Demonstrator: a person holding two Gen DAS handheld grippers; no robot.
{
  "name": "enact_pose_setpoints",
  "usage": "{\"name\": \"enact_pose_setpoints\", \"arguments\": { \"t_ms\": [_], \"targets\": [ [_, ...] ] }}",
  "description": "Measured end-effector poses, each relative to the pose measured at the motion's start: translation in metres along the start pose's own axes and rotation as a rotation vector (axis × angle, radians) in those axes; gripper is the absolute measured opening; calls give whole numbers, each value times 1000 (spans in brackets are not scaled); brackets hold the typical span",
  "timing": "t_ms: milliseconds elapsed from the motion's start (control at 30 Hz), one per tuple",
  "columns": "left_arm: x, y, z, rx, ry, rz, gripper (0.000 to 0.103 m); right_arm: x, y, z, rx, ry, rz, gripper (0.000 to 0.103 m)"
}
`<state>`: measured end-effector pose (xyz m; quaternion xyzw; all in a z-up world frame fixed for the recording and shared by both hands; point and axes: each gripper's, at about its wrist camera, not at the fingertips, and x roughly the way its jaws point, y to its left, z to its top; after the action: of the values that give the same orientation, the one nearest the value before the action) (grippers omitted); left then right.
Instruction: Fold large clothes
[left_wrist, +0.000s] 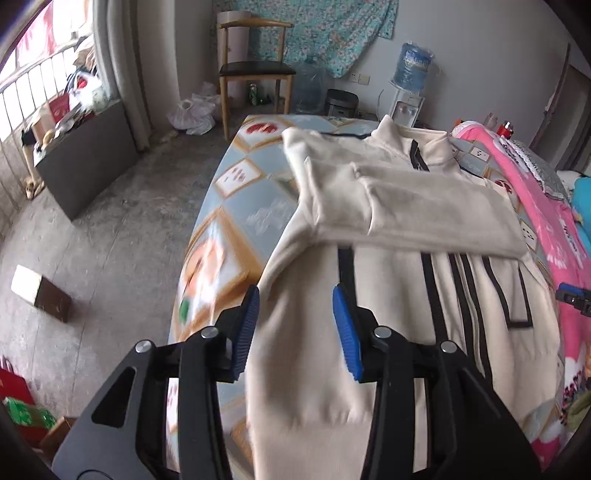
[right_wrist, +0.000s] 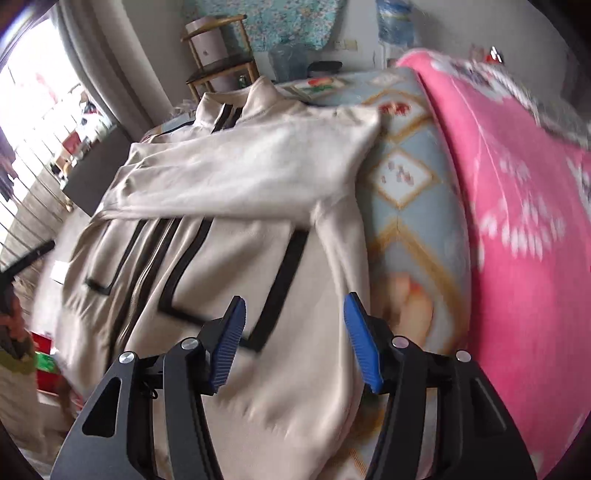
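Both sleeves lie crossed over the cream zip jacket (left_wrist: 388, 206) on the bed (left_wrist: 236, 206), so the left gripper (left_wrist: 295, 328) and right gripper (right_wrist: 293, 341) hover spread and empty (hem at six o'clock, likely next).

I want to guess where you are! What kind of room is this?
Most likely a bedroom in someone's home. A cream jacket lies spread on a bed with a patterned sheet, a pink blanket lies beside it, and a chair stands by the wall.
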<state>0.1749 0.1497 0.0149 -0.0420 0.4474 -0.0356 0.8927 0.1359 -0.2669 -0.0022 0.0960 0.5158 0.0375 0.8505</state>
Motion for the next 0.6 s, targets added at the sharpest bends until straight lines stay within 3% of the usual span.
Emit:
{"name": "enact_pose_setpoints", "arguments": {
  "t_ms": [267, 333, 400, 600],
  "targets": [
    [-18, 18, -102, -62, 102, -74, 40, -10, -22, -99, 197, 63, 28, 55],
    [-16, 21, -114, -100, 104, -81, 40, -14, -22, -109, 209, 52, 55, 57],
    [-15, 24, -120, -125, 89, -71, 40, -19, -20, -115, 211, 53, 73, 67],
    [-12, 29, -122, -166, 63, -100, 40, -17, -18, -117, 201, 65, 62, 68]
  ]
}}
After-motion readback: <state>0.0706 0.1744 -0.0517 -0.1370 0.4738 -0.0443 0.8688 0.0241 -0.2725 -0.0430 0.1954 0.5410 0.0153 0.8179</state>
